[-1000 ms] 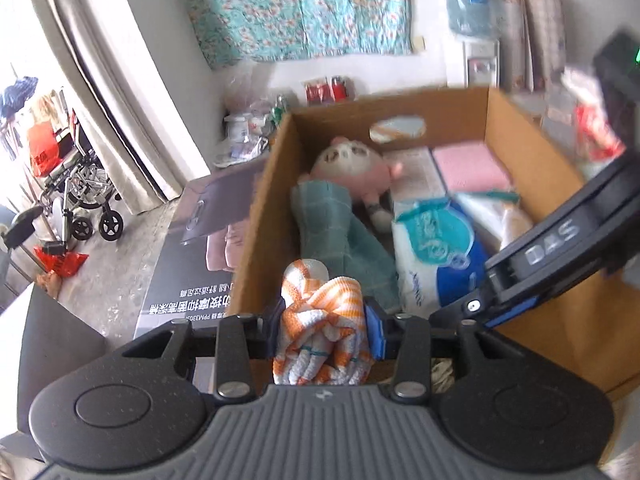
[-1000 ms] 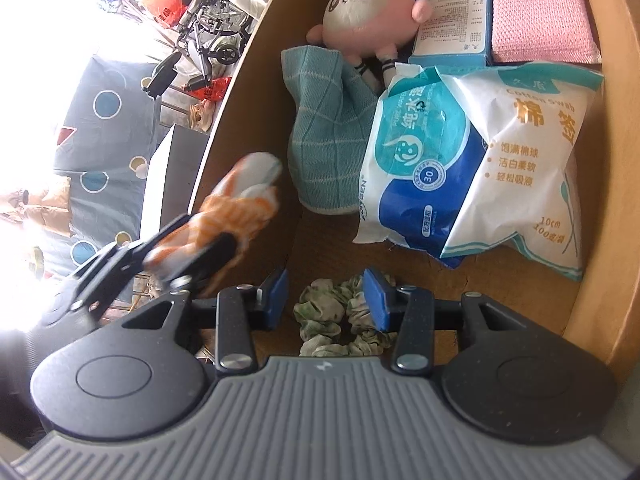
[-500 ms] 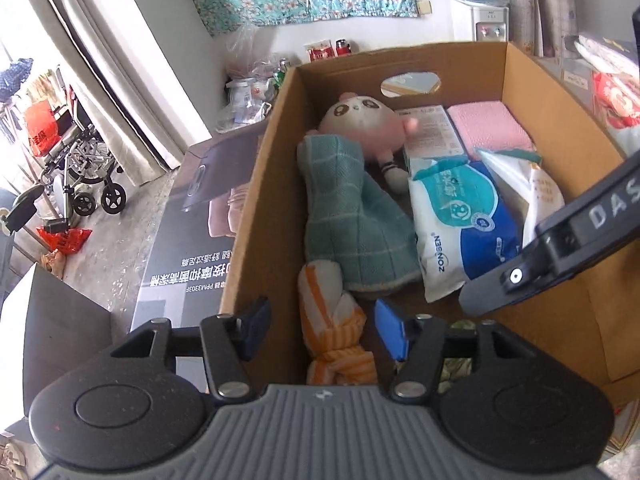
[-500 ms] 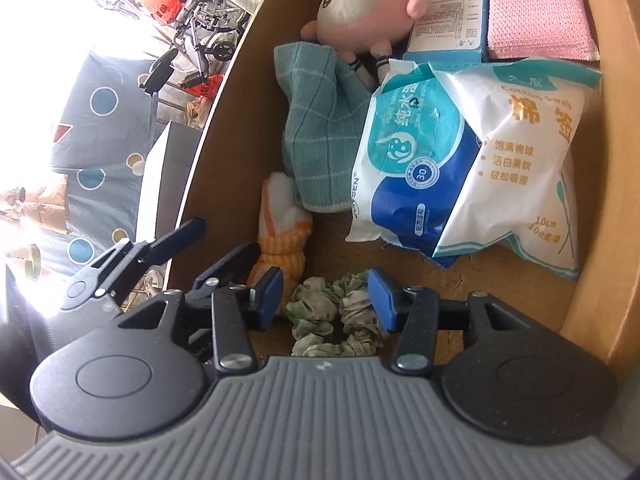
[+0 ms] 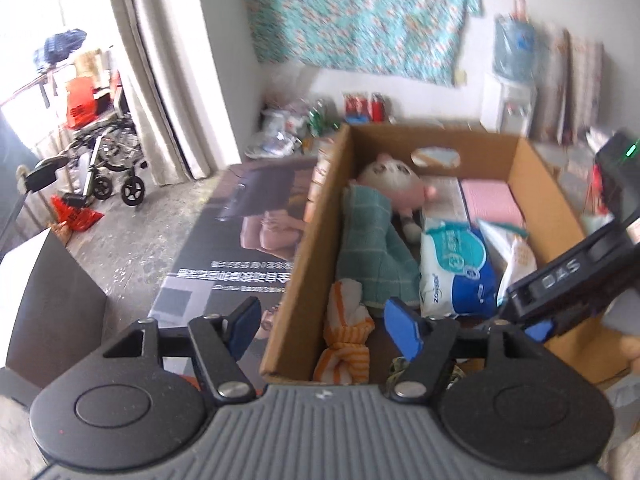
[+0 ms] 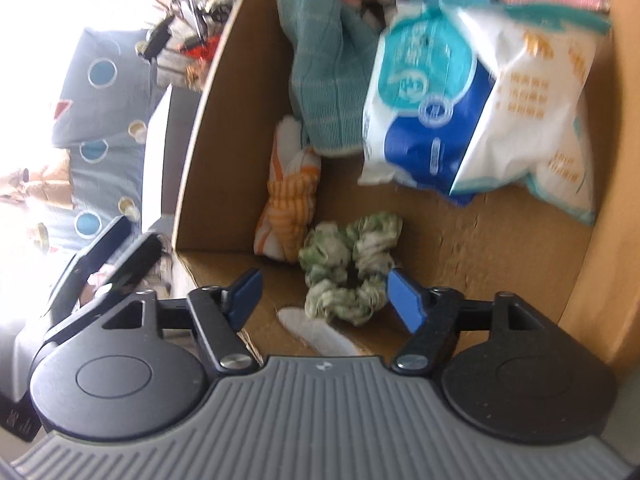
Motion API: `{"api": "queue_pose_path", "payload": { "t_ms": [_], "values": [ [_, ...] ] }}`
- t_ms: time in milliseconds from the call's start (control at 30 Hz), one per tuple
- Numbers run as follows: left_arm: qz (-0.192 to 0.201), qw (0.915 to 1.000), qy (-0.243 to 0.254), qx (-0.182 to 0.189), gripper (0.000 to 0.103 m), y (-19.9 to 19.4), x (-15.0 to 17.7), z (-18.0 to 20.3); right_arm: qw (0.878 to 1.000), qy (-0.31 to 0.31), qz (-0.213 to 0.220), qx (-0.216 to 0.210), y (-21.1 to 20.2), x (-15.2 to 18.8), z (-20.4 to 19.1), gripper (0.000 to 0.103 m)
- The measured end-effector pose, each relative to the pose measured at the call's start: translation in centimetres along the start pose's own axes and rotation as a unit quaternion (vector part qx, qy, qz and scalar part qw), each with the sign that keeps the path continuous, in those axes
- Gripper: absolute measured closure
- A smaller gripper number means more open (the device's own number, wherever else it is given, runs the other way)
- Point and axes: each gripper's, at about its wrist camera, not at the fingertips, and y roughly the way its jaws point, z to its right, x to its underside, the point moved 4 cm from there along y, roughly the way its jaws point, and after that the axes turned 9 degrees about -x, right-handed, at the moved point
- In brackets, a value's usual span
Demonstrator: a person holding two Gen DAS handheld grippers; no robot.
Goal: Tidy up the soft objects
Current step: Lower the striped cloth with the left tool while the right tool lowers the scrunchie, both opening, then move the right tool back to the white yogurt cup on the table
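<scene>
A cardboard box (image 5: 304, 272) holds soft things. An orange-and-white striped cloth (image 5: 346, 340) lies in its near left corner, also in the right wrist view (image 6: 290, 196). A green-and-white scrunchie (image 6: 350, 264) lies beside it. A teal towel (image 5: 372, 252), a pink plush doll (image 5: 394, 184), a blue-and-white tissue pack (image 5: 456, 268) and a pink cloth (image 5: 490, 200) lie further in. My left gripper (image 5: 322, 326) is open and empty above the box's near left edge. My right gripper (image 6: 324, 296) is open, just above the scrunchie.
The box stands on a dark printed sheet (image 5: 236, 248) on a concrete floor. A wheelchair (image 5: 108, 164) and curtain (image 5: 160, 60) are at the left. Bottles and bags (image 5: 320, 120) sit by the far wall. A polka-dot cushion (image 6: 100, 120) lies left of the box.
My left gripper let go of the striped cloth, which now lies in the box, then pulled back up and left. My right gripper opened and released the scrunchie.
</scene>
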Motion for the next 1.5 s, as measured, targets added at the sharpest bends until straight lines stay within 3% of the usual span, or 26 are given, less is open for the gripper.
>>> {"api": "queue_pose_path", "payload": {
  "t_ms": [267, 400, 633, 800, 967, 1067, 1133, 1333, 1500],
  "values": [
    [0.019, 0.9962, -0.083, -0.021, 0.029, -2.7, 2.7, -3.7, 0.998, 0.012, -0.029, 0.054, 3.8, -0.8, 1.0, 0.030],
    [0.019, 0.9914, -0.125, -0.035, 0.029, -3.4, 4.7, -5.3, 0.997, 0.002, -0.046, 0.057, 5.1, -0.9, 0.8, 0.048],
    [0.000, 0.9864, -0.158, -0.046, 0.029, -3.9, 8.5, -5.8, 0.995, -0.055, -0.034, 0.070, 5.8, -1.5, -0.7, 0.077],
    [-0.008, 0.9836, -0.179, -0.025, 0.029, -4.2, 10.5, -4.7, 0.985, -0.134, 0.010, 0.108, 5.4, -2.0, -2.7, 0.083],
    [-0.018, 0.9855, -0.169, -0.005, 0.029, -4.6, 11.9, -2.6, 0.966, -0.201, 0.031, 0.159, 4.6, -2.1, -4.1, 0.080],
    [-0.017, 0.9861, -0.166, 0.005, 0.029, -5.0, 12.4, -1.4, 0.960, -0.221, 0.043, 0.167, 3.5, -1.4, -4.7, 0.069],
    [-0.016, 0.9864, -0.163, 0.015, 0.028, -5.3, 12.6, -0.6, 0.960, -0.226, 0.063, 0.151, 1.7, -0.7, -4.8, 0.055],
    [0.011, 0.9903, -0.134, 0.037, 0.026, -6.9, 12.2, 2.0, 0.957, -0.240, 0.145, 0.078, -6.3, 3.0, -4.5, 0.049],
    [0.044, 0.9918, -0.098, 0.069, 0.024, -8.5, 10.6, 5.4, 0.946, -0.221, 0.235, 0.041, -14.9, 7.6, -2.0, 0.039]
  ]
}}
